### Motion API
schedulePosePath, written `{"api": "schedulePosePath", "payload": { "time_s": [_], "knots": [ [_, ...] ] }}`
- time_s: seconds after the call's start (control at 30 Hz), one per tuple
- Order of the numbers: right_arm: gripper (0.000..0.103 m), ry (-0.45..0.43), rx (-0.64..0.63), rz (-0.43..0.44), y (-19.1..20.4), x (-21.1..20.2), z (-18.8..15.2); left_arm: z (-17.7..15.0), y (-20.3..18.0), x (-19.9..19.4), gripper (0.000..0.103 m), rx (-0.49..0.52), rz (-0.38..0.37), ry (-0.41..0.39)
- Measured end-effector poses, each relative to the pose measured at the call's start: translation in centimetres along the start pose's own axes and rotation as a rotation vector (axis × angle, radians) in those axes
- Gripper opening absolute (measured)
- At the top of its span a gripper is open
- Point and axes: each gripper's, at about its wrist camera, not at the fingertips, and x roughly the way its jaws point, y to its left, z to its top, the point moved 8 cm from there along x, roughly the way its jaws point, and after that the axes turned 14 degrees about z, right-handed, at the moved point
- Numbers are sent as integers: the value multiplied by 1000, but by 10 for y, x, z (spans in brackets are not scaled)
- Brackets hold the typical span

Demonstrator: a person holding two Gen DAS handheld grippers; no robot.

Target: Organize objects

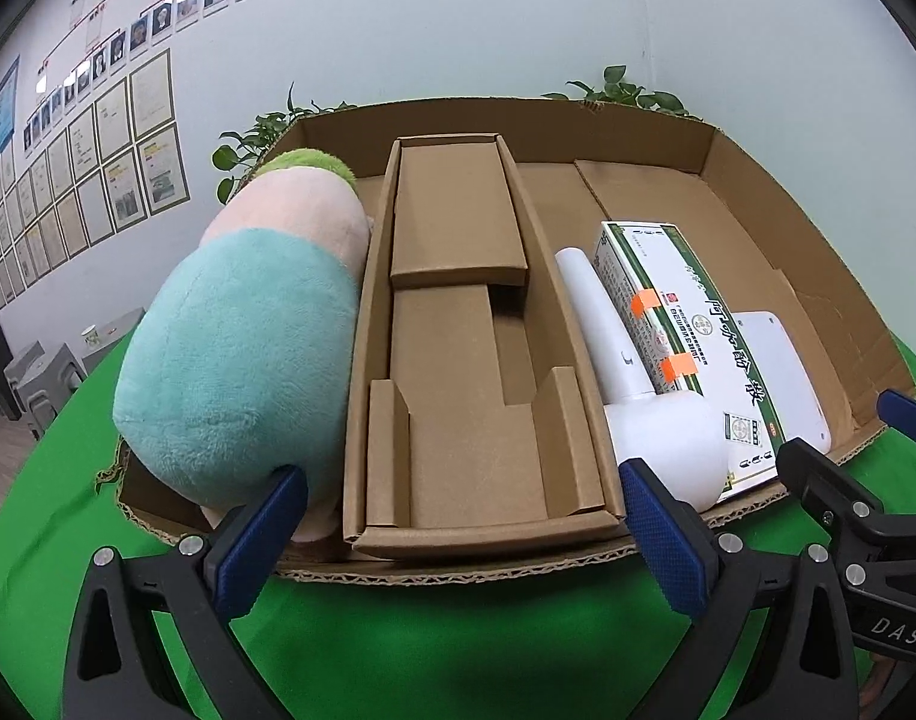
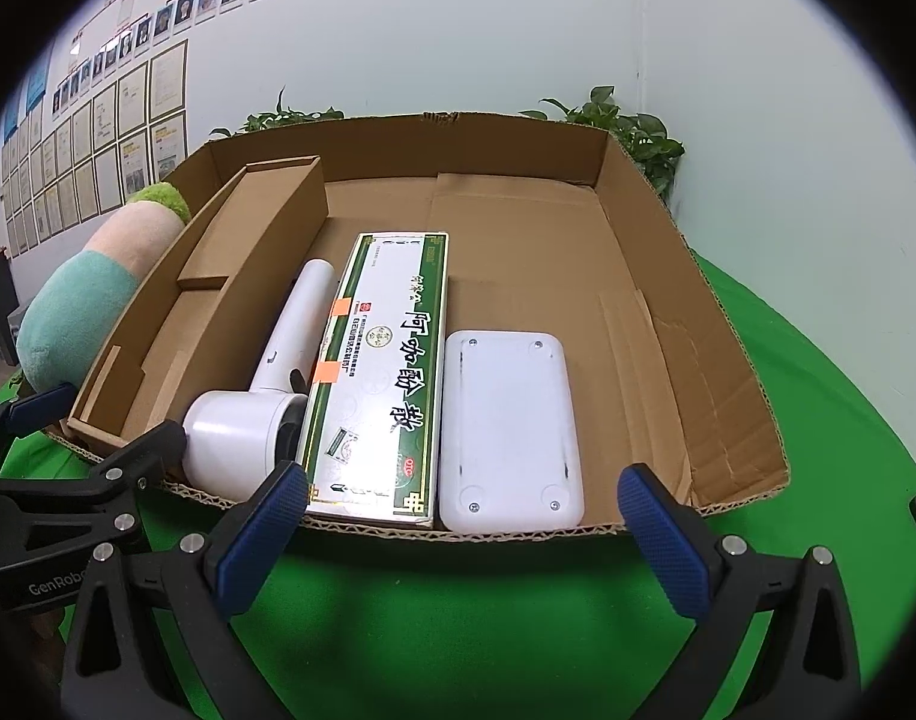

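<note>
Cardboard tray (image 2: 686, 324) lies just beyond both spread hand-held grippers.

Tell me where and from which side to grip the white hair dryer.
Grip the hair dryer by its slim handle, from above, fingers across its width. The handle lies flat, wedged between the inner cardboard tray and the green-white box; the barrel looks bulkier. Probably a tight fit.
</note>
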Motion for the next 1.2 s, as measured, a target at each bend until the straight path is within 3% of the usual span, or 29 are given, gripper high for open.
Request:
{"api": "schedulePosePath", "payload": {
  "time_s": [1.2],
  "knots": [
    [103, 1, 2, -2, 1, -2, -1, -3, -1, 2, 103, -11, -5, 9]
  ]
}}
